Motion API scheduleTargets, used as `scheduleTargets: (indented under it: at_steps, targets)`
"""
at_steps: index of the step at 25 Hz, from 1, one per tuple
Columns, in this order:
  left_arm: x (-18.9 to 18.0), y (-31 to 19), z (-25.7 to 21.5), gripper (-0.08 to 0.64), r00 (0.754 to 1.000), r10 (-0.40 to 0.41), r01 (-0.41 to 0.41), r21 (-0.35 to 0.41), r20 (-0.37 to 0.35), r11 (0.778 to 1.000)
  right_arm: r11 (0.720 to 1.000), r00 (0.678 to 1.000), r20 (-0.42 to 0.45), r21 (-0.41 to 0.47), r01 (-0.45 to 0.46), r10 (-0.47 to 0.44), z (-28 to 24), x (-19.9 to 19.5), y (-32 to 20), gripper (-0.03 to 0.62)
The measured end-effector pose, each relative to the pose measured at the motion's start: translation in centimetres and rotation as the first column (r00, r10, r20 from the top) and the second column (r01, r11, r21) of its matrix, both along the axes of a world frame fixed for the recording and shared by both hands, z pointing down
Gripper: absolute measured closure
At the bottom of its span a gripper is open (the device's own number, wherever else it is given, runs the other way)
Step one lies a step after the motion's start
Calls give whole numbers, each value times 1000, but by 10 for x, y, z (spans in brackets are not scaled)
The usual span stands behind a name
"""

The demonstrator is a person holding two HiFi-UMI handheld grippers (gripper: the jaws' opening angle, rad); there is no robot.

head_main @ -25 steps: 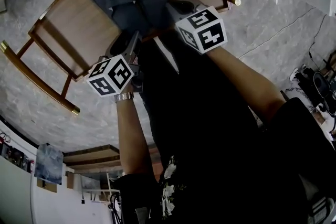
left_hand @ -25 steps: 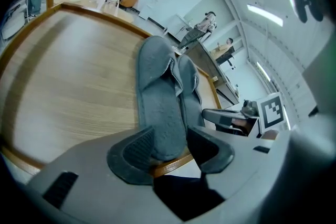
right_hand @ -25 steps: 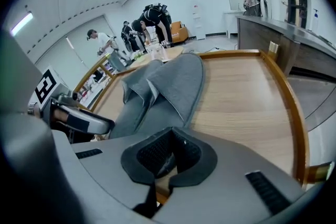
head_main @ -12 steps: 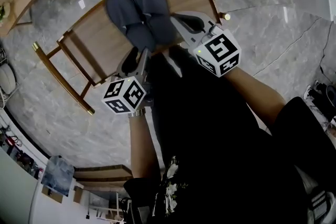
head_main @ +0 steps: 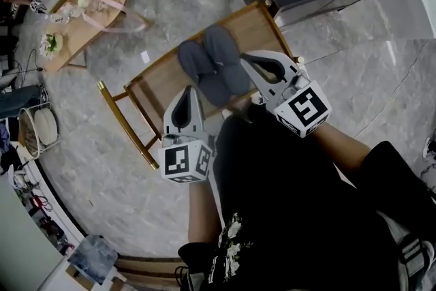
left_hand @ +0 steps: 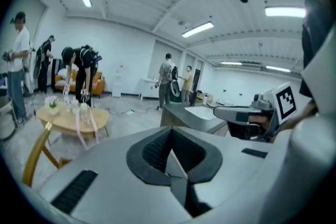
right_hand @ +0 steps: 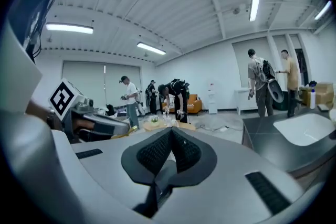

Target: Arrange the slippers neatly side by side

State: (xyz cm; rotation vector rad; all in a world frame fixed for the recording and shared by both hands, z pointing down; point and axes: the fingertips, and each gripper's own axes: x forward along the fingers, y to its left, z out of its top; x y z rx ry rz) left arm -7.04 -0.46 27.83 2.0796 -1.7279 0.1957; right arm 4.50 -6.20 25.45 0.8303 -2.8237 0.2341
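Fingers (left_hand: 155, 150) together on 2 grippers (head_main: 191, 90) (head_main: 244, 58); 2 slippers (head_main: 194, 65) (head_main: 225, 58)

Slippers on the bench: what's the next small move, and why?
Probably none beyond keeping clear: the slippers lie side by side on the bench, so the task looks done. The left gripper has just closed its jaws on nothing; the right gripper is shut, empty.

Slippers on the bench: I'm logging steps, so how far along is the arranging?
Done: both grey slippers lie side by side, touching, on the wooden bench. In hand: nothing. The left claw has just been closing with nothing between its jaws, and the right claw is shut and empty. Both are held clear of the slippers. Left to do: nothing apparent.
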Motion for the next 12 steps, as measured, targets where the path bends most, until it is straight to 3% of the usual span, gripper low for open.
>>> scheduleTargets:
  at_steps: [2,6,12]
  targets:
    - [-12,2,-28,558,999,-22,20,65,42,998,998,1000,-12,60,-23,24,-18,6,-1,594]
    - [-43,16,-64,558,996,-73,66,143,48,988,986,997,-9,146,-79,81,-53,4,-8,594]
    - [-79,36,-93,558,990,-121,102,209,76,972,982,996,44,170,-79,72,-86,-24,12,595]
